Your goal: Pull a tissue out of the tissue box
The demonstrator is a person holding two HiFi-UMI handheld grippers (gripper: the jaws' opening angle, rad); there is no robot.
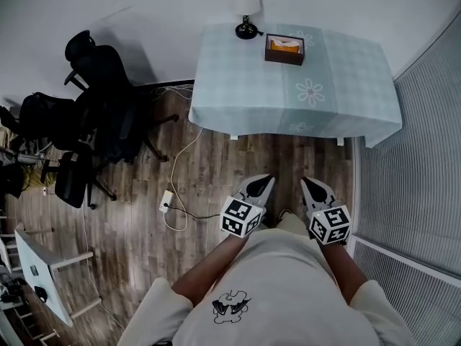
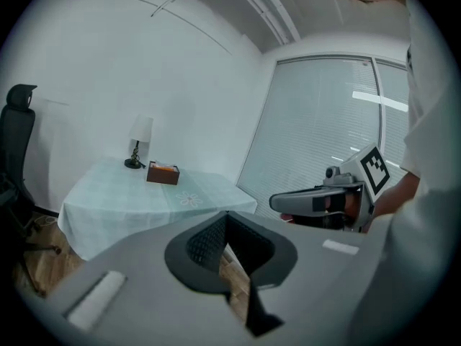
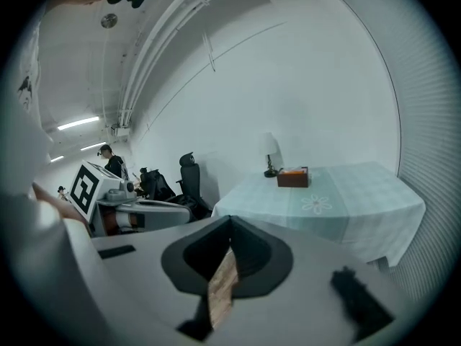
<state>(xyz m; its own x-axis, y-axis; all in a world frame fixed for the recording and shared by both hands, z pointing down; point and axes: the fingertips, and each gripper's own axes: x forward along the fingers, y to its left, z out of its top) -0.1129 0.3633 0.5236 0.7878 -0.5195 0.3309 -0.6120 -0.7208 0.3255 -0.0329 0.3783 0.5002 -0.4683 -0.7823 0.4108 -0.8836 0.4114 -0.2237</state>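
Tissue box (image 1: pixel 284 49) sits near the counter's (image 1: pixel 346 85) far edge, right beside the lamp (image 1: pixel 245 9). The left hand-held gripper (image 1: pixel 262 182) and right hand-held gripper (image 1: pixel 310 184) are both closed on nothing, well back from the counter's near edge.

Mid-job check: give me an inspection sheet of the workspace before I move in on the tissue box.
Surface: table with a pale flowered cloth, across the room.
Job's things: tissue box near the table's far edge.
Clutter: lamp beside the box.
Grippers: left hand-held gripper and right hand-held gripper both shut, empty, short of the table.
Cables: cord and power strip on the floor.
Surroundings: office chairs left, blinds right.
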